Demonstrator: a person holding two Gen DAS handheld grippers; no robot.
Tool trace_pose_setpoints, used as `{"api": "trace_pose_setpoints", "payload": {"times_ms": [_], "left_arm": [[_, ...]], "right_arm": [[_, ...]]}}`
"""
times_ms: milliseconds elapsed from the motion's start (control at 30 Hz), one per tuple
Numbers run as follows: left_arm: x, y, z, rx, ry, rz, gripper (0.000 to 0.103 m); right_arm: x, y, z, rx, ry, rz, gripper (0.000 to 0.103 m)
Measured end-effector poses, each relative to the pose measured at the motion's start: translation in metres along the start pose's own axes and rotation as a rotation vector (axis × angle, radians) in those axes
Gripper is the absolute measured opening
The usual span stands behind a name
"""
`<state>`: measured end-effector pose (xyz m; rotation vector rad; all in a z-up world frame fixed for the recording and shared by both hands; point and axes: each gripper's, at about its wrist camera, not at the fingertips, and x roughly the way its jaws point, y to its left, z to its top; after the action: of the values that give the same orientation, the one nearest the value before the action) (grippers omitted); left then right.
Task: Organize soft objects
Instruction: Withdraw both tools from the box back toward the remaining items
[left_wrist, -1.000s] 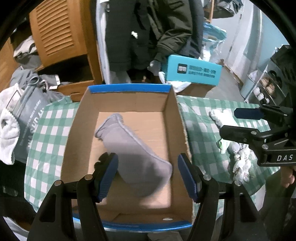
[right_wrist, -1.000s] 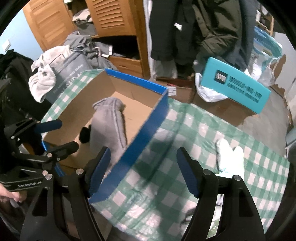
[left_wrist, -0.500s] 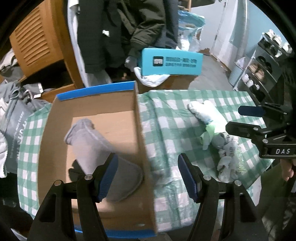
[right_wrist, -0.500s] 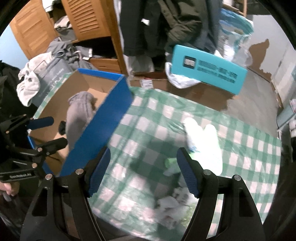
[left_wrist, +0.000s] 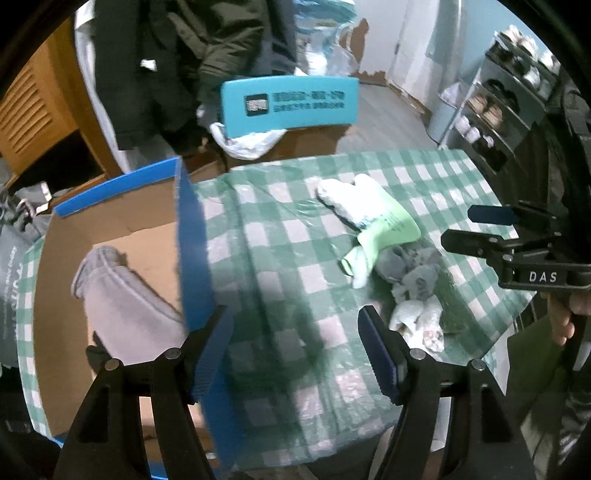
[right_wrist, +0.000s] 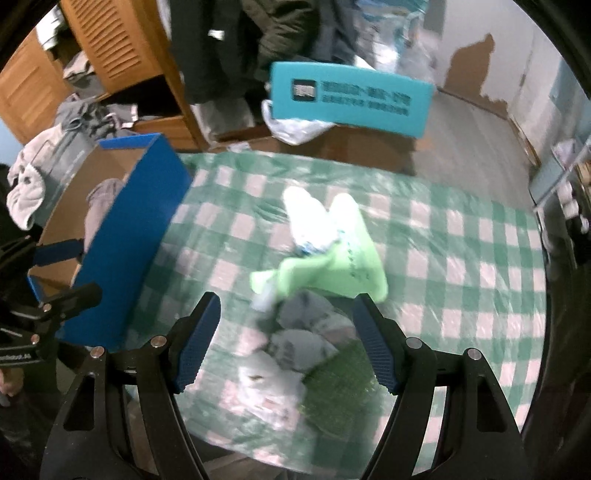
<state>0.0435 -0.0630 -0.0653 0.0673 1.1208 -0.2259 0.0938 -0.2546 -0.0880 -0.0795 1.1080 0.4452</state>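
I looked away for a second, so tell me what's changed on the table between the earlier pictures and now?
Both tools swung away from the cardboard box toward the sock pile. The left tool, its jaws having just opened a little more, now sits over the checked cloth; the right tool now frames the pile. Both are open and empty. The grey sock stays in the box, and the pile is untouched.

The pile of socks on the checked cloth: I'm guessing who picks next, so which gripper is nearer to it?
Right. The right gripper hangs open directly over the sock pile; the left gripper is open over bare cloth between the cardboard box and the pile.
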Motion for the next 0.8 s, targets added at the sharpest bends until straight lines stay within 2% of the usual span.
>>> {"api": "trace_pose_setpoints", "payload": {"times_ms": [200, 633, 800], "left_arm": [[0.016, -0.026, 0.000, 0.024, 0.045, -0.040, 0.072], [0.045, -0.055, 0.005, 0.062, 0.072, -0.041, 0.074], [0.066, -0.060, 0.004, 0.023, 0.119, -0.105, 0.075]], "right_arm": [[0.001, -0.024, -0.013, 0.042, 0.010, -0.018, 0.075], [0.020, -0.064, -0.046, 0.104, 0.090, -0.058, 0.075], [0.039, -0.073, -0.058, 0.116, 0.144, -0.076, 0.075]]}}
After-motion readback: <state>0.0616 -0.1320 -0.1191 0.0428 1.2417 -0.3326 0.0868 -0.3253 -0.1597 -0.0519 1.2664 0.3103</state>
